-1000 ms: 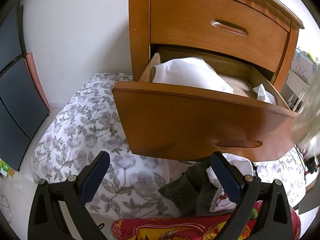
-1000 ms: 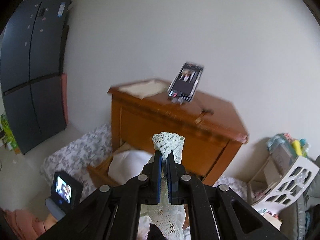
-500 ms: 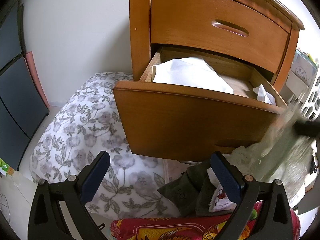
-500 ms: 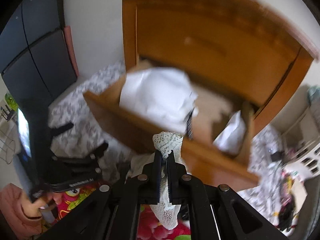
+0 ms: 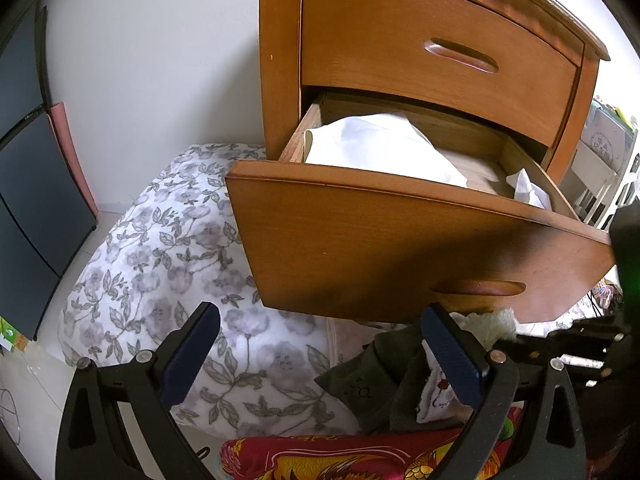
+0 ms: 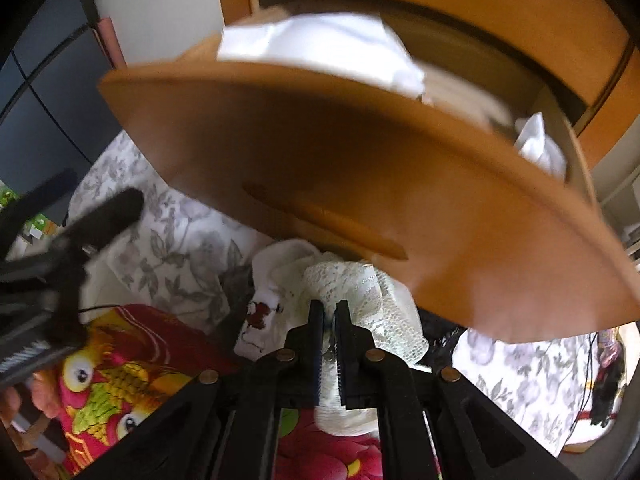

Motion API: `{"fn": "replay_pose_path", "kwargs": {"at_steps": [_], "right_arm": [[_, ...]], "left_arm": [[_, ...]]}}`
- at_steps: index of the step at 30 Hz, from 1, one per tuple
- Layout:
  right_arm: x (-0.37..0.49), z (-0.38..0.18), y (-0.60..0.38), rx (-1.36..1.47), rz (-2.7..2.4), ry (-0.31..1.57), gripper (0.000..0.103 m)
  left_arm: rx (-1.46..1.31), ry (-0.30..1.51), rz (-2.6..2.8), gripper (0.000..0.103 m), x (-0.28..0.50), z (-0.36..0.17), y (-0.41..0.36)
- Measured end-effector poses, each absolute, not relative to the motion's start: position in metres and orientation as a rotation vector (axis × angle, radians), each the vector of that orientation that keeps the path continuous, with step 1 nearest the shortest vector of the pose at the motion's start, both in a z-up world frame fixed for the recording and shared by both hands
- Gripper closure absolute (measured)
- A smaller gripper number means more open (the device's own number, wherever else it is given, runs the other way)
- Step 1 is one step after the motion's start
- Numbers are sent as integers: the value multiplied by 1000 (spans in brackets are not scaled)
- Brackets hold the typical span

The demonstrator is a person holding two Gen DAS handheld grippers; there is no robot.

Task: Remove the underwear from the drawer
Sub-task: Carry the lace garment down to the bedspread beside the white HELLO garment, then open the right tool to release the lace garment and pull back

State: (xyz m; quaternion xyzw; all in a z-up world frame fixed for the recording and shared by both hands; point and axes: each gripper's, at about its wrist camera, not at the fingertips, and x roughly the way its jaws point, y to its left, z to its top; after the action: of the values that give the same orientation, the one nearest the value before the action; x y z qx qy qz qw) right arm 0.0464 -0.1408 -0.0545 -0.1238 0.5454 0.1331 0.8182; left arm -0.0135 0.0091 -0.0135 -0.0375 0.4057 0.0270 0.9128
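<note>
**Lace piece out of the drawer — release left**

Right gripper point(image 6: 328, 312) clamped on lace underwear point(image 6: 352, 284), down at the clothes pile point(image 5: 404, 380) below the open drawer point(image 5: 400, 240). Left gripper point(image 5: 320, 356) spread wide, empty. White items point(image 5: 376, 148) left inside — possibly more to fetch

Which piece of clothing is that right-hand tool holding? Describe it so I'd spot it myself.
Find the open wooden drawer; just below its front lies a heap of clothes. The right tool pinches the lace underwear there: cream and see-through with a netted pattern, unlike the plain white piece with red print beside it.
</note>
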Motion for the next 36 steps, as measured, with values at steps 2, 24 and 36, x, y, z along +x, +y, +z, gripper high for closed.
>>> {"fn": "replay_pose_path", "kwargs": {"at_steps": [2, 24, 36], "right_arm": [[45, -57, -140, -258, 287, 1173, 96], [34, -26, -156, -194, 205, 1109, 23], [32, -31, -167, -165, 154, 1094, 0]], "left_arm": [[-78, 837, 56, 2, -13, -14, 9], [-83, 843, 56, 2, -13, -14, 8], [-76, 847, 58, 2, -16, -15, 11]]}}
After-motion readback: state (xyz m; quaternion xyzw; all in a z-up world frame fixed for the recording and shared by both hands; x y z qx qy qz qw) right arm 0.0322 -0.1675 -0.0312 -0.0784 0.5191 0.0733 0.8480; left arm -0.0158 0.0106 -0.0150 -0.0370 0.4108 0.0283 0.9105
